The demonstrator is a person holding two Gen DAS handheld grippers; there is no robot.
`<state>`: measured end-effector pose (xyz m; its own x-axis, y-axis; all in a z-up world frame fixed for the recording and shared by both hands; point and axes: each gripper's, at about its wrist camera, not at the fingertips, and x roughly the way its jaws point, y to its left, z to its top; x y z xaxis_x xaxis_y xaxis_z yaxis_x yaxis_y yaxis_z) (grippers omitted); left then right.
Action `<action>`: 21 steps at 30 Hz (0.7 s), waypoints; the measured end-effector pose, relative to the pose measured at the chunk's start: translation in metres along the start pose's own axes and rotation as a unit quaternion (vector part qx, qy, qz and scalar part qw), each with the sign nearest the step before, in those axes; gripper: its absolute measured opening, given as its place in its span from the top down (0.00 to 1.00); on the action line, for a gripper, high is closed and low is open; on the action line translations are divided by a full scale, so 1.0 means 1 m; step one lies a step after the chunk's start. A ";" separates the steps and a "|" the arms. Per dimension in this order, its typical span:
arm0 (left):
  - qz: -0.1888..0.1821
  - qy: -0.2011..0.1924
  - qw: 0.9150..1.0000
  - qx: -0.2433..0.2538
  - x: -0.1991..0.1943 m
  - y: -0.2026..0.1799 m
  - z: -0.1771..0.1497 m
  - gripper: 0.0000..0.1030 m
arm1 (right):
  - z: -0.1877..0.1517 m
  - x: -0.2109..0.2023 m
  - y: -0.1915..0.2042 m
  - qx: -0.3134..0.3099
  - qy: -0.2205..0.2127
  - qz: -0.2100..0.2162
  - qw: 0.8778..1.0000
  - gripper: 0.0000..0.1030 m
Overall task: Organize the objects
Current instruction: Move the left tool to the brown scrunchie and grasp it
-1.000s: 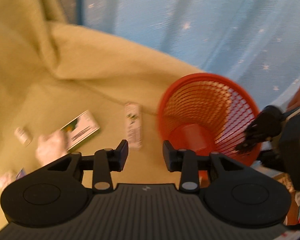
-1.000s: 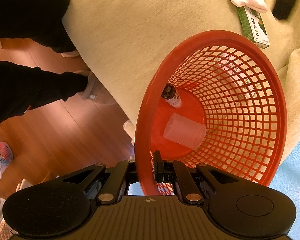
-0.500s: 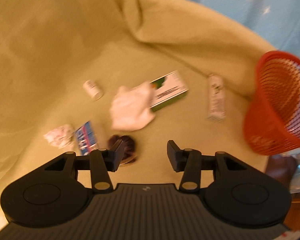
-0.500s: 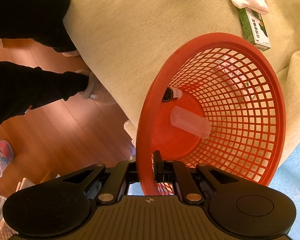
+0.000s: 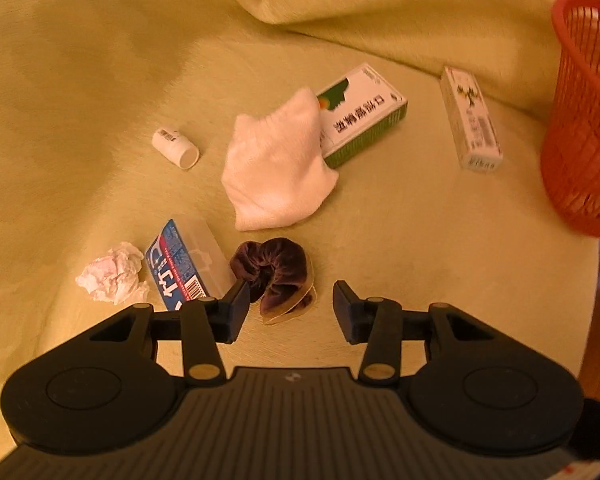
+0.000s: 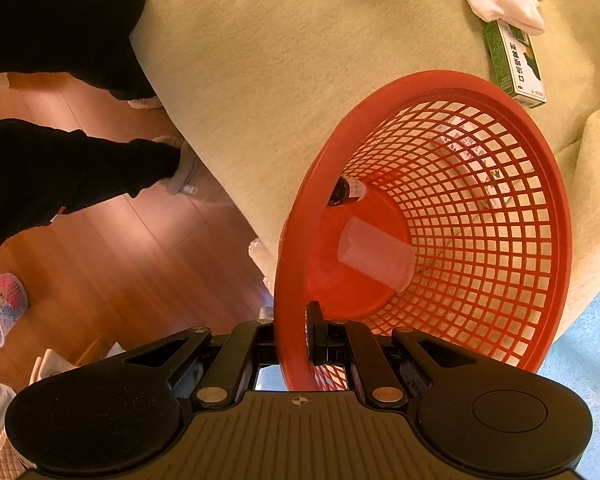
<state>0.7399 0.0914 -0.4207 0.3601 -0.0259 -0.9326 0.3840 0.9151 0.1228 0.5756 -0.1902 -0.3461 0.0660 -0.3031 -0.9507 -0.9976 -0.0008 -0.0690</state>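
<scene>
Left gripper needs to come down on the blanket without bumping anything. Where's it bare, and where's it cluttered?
Bare blanket lies between the white sock, the purple scrunchie and the red basket, ahead of the open left gripper. Also bare beyond the small white bottle. Crowded by the crumpled tissue, floss box and scrunchie.

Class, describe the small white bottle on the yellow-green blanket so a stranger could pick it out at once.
Start from the white sock in the middle of the yellow-green blanket. To its left in the left wrist view, apart from everything else, lies the small white bottle on its side. It is the only cylinder there, with a barcode label; its neighbours are boxes, crumpled paper and cloth.
</scene>
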 end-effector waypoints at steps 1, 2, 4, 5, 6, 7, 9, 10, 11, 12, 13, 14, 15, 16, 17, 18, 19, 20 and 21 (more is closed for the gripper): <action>0.001 0.001 1.000 0.010 0.003 -0.002 -0.001 0.62 | 0.000 0.000 0.000 0.000 0.001 0.000 1.000 0.98; 0.001 0.001 1.000 0.019 0.005 -0.003 -0.001 0.62 | 0.000 0.000 0.000 -0.001 0.001 0.000 1.000 0.98; 0.000 0.003 1.000 0.030 0.011 -0.004 -0.002 0.62 | 0.000 0.001 -0.001 -0.001 0.002 0.000 1.000 0.98; 0.001 0.005 0.999 0.035 0.013 -0.005 -0.002 0.62 | 0.000 0.001 -0.001 -0.001 0.002 0.000 1.000 0.98; 0.002 0.008 0.999 0.042 0.016 -0.006 -0.002 0.62 | -0.001 0.000 -0.001 -0.001 0.002 0.000 1.000 0.98; 0.004 0.011 0.999 0.048 0.019 -0.006 -0.002 0.62 | -0.001 0.000 -0.001 -0.002 0.002 0.000 1.000 0.98; 0.006 0.014 0.998 0.056 0.024 -0.007 -0.001 0.62 | 0.000 0.001 0.000 -0.003 0.003 -0.001 1.000 0.98; 0.005 0.016 0.998 0.060 0.026 -0.008 -0.001 0.62 | 0.000 0.001 0.000 -0.002 0.003 -0.001 1.000 0.98; 0.006 0.017 0.998 0.064 0.028 -0.008 -0.001 0.62 | 0.000 0.001 0.001 -0.002 0.003 -0.001 1.000 0.98; 0.007 0.019 0.997 0.069 0.031 -0.009 -0.001 0.62 | 0.000 0.001 0.001 -0.002 0.003 -0.001 1.000 0.98; 0.006 0.020 0.997 0.073 0.032 -0.010 -0.001 0.63 | 0.000 0.001 0.001 -0.001 0.003 -0.001 1.000 0.98; 0.006 0.020 0.997 0.076 0.034 -0.010 0.000 0.63 | 0.000 0.001 0.000 -0.001 0.003 -0.001 1.000 0.98; 0.005 0.021 0.997 0.079 0.035 -0.011 0.000 0.65 | -0.001 0.002 0.000 -0.001 0.003 -0.001 1.000 0.98; 0.005 0.022 0.996 0.082 0.036 -0.011 0.001 0.68 | -0.001 0.002 0.000 -0.001 0.003 -0.001 1.000 0.98; 0.004 0.024 0.996 0.084 0.037 -0.012 0.001 0.69 | -0.001 0.002 0.000 -0.001 0.003 0.000 1.000 0.98; 0.005 0.025 0.996 0.086 0.038 -0.012 0.001 0.70 | -0.001 0.002 0.000 -0.001 0.004 0.000 1.000 0.98; 0.006 0.026 0.996 0.087 0.039 -0.012 0.000 0.72 | -0.001 0.002 0.000 -0.001 0.004 0.000 1.000 0.98; 0.007 0.026 0.996 0.088 0.039 -0.013 0.000 0.73 | -0.001 0.002 0.000 0.000 0.003 0.000 1.000 0.98; 0.007 0.027 0.996 0.087 0.039 -0.013 0.000 0.75 | -0.001 0.002 -0.001 0.000 0.003 0.000 1.000 0.98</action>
<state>0.7488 0.0782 -0.4586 0.3220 0.0126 -0.9467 0.5230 0.8311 0.1890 0.5762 -0.1922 -0.3475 0.0654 -0.3080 -0.9491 -0.9976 -0.0005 -0.0686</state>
